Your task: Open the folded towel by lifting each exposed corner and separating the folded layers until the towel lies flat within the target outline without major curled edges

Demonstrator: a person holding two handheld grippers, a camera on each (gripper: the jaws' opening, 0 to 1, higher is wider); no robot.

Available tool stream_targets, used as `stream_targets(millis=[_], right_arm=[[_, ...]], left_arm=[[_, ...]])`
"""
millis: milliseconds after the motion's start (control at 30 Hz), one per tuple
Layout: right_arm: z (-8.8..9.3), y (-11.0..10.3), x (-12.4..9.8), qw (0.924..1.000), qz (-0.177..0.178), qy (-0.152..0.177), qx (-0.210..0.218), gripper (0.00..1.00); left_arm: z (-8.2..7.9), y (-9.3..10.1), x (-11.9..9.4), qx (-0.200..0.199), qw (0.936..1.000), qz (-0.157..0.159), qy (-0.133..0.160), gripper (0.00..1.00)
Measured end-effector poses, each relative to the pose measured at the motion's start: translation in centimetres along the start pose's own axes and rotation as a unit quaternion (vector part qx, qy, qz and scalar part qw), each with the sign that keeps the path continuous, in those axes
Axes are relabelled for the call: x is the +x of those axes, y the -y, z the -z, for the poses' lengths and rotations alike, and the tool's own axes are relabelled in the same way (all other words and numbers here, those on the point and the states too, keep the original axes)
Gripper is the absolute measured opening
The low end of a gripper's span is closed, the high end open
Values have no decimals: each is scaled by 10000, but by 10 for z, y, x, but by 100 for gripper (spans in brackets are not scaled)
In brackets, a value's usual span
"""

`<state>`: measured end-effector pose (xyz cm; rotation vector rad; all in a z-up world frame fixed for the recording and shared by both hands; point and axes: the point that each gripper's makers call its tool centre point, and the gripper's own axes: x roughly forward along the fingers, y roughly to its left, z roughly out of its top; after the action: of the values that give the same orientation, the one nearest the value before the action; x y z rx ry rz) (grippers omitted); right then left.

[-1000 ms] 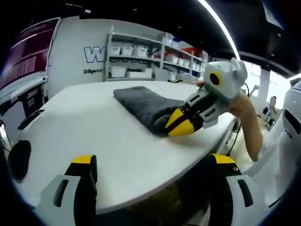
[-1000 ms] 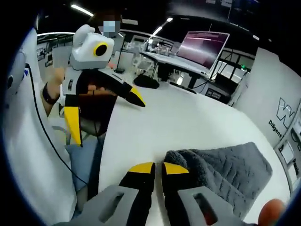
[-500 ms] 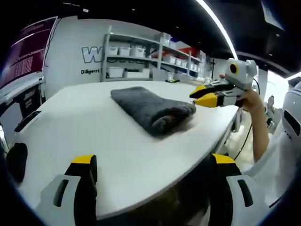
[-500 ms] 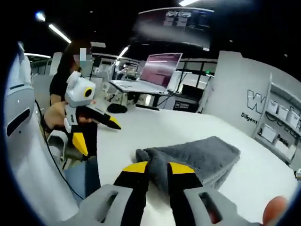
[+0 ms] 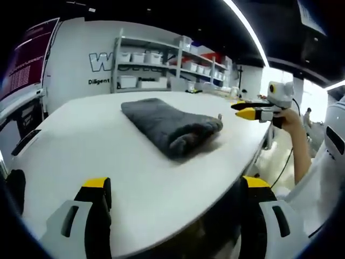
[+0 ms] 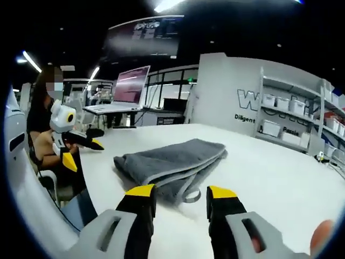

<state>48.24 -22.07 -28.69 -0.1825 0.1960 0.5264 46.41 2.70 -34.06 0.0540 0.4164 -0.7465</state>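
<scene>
Left gripper view: the left gripper (image 5: 175, 216) sits low at the near edge of the white tabletop (image 5: 81, 140), jaws spread wide with nothing between them, as they were a second ago. The folded grey towel (image 5: 167, 124) lies ahead and slightly right of it, well apart, its rolled, bunched end facing the gripper and its flatter end pointing away toward the shelving (image 5: 161, 67) by the far wall. The right gripper (image 5: 249, 110) now hangs off to the right beyond the tabletop's edge, clear of the cloth; a second ago it was pressed against the towel's near end, and half a second ago it was already lifting off. Right gripper view: the right gripper (image 6: 180, 194) has its jaws parted to a moderate gap and empty, where a second ago they were nearly together at the fabric. The towel (image 6: 172, 162) lies just ahead of the tips, not touched, with a small hanging loop (image 6: 190, 195) showing at its near edge between the jaws. The left gripper (image 6: 81, 144) appears far to the left, held by a seated person, with a laptop (image 6: 121, 91) behind it. Judgement: the right gripper has let go and backed away without unfolding anything; the towel is still in several layers, so the task is barely begun. No target outline is visible on the tabletop. Next likely need: re-approach an exposed corner or the loop edge and peel the top layer back.
</scene>
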Motion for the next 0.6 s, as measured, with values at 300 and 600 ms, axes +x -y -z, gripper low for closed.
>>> stream_targets(millis=[300,600], right_arm=[[5,11,-12,9994,335,107,11,57],[21,22,-18,9976,567,-75,401,82]], left_arm=[[3,3,3,13,10000,58,-57,97],[5,6,5,45,9999,98,-97,97]])
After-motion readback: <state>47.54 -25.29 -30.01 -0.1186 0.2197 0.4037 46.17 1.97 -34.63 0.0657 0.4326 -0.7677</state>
